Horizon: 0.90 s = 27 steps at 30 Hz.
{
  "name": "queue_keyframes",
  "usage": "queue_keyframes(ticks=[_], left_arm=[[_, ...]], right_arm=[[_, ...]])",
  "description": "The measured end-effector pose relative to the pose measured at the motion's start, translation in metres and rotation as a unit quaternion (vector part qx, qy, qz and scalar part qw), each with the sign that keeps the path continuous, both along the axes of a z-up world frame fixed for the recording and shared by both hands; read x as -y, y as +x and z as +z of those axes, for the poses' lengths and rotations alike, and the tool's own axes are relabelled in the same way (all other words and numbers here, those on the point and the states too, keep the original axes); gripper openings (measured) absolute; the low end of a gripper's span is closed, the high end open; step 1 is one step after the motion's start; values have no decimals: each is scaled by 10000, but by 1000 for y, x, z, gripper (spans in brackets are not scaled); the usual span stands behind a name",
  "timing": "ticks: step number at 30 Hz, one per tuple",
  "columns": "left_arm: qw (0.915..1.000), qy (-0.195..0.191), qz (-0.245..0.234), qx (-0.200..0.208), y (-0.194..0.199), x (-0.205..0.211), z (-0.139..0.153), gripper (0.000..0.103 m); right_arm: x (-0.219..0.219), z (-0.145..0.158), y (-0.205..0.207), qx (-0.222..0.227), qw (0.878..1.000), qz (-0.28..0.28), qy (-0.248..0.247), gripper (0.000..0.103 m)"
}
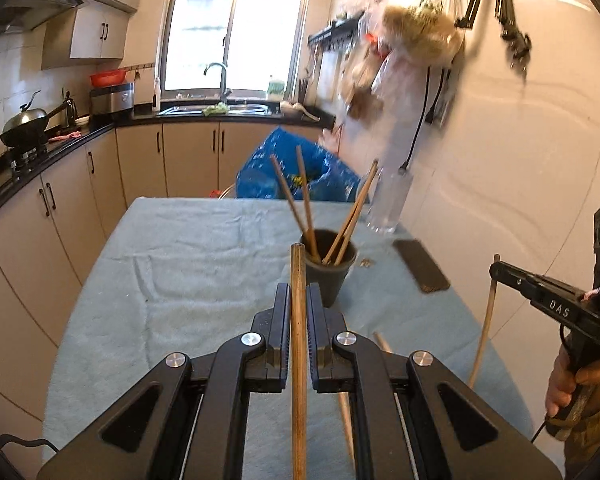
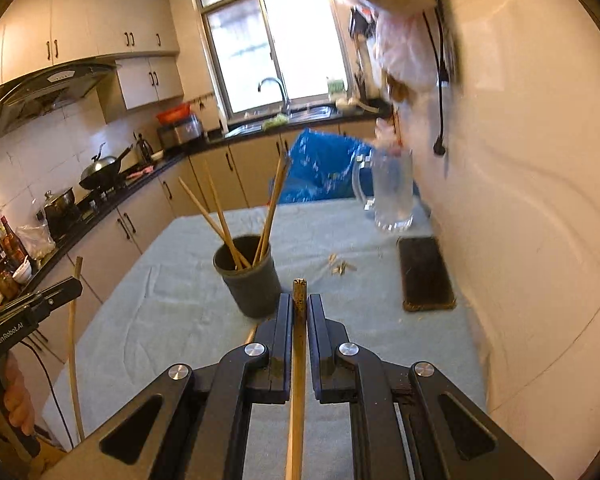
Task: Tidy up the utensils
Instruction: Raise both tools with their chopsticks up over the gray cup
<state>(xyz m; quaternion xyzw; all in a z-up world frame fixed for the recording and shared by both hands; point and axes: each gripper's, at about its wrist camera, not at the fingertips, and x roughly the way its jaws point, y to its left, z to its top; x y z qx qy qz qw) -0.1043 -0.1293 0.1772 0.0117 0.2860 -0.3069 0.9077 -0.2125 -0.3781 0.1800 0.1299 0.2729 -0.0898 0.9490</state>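
A dark grey cup stands on the blue cloth and holds several wooden chopsticks; it also shows in the right wrist view. My left gripper is shut on a chopstick held upright, just in front of the cup. My right gripper is shut on another chopstick, near the cup's right side. Each gripper shows in the other's view: the right one at the right, the left one at the left. Another chopstick lies on the cloth under my left gripper.
The table with blue cloth stands against a white wall. A clear glass mug, a dark phone and small scraps lie near the wall. A blue bag sits beyond the far edge. Kitchen counters run along the left.
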Motion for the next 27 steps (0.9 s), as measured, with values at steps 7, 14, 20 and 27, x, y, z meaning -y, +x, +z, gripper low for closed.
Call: queue_keyframes(ticks=[7, 14, 20, 27], left_arm=[[9991, -378, 174, 56, 13, 6, 15, 7], [9970, -666, 263, 284, 37, 25, 44, 7], [9917, -1014, 379, 697, 67, 53, 72, 7], [9810, -1342, 804, 1145, 112, 87, 96, 7]], right_arm=[[2, 19, 3, 308, 9995, -54, -68, 7], [13, 42, 27, 569, 9984, -62, 9, 7], [16, 72, 61, 950, 9954, 9, 103, 7], [22, 96, 112, 1481, 9885, -2, 295, 7]])
